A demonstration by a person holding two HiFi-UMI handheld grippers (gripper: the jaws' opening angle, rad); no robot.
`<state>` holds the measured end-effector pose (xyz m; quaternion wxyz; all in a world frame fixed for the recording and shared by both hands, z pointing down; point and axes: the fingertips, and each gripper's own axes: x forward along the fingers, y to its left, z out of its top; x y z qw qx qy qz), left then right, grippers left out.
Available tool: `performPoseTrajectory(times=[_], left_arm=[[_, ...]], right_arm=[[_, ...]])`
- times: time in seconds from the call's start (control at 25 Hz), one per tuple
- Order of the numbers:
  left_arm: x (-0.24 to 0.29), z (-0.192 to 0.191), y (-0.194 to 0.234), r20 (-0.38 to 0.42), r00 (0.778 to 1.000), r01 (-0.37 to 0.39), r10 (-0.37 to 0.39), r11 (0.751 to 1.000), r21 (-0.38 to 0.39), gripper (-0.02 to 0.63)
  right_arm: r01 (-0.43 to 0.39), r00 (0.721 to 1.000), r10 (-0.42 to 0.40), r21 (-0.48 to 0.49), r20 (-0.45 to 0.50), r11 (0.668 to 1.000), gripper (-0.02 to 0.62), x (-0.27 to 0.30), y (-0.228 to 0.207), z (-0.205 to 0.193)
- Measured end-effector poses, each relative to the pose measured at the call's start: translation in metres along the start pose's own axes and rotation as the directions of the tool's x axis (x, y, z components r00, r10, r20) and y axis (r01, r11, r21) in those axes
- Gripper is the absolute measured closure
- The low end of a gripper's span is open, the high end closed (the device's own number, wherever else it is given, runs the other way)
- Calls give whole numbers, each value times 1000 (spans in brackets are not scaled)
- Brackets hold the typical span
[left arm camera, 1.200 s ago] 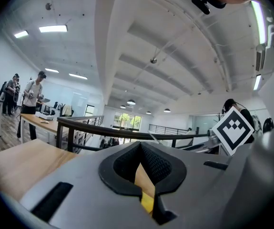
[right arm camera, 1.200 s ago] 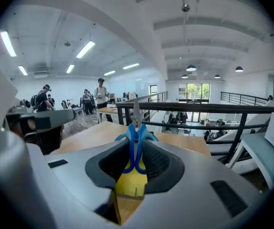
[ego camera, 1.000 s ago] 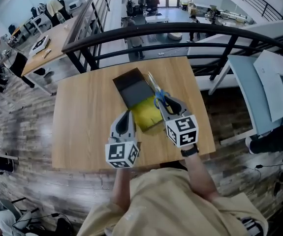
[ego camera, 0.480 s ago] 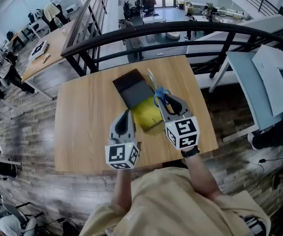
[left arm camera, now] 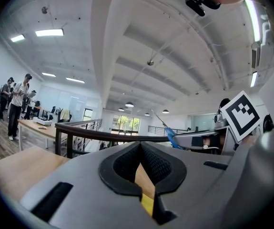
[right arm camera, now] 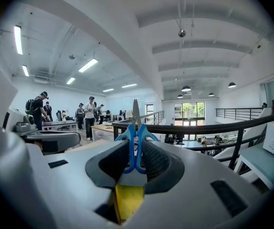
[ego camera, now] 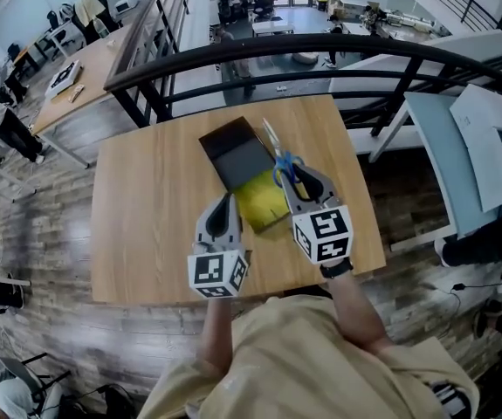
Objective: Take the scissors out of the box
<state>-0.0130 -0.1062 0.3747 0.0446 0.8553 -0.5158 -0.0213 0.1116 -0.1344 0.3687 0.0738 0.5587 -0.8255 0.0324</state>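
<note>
The box [ego camera: 237, 151] lies open in the middle of the wooden table [ego camera: 146, 208], black at the far end and yellow [ego camera: 264, 203] at the near end. The scissors [ego camera: 278, 154] have blue handles and their blades point away from me, above the box's right edge. My right gripper [ego camera: 292, 175] is shut on the handles; in the right gripper view the scissors [right arm camera: 135, 128] stand upright between its pads [right arm camera: 153, 159]. My left gripper [ego camera: 226, 201] hovers at the box's near left corner, shut and holding nothing [left arm camera: 139, 149].
A black railing [ego camera: 320, 51] runs just past the table's far edge, with a drop to a lower floor beyond. A pale blue desk [ego camera: 460, 164] stands to the right. The table edge [ego camera: 233, 293] is close to my body.
</note>
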Motion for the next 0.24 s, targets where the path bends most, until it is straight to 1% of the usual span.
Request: performPoseTrajectory(times=[0.24], left_arm=[[23,-16,15,-36,999,-3,2,1000,-13,604]], right_arm=[[6,999,-5,6,-41,1000,509,26,-8,-14]])
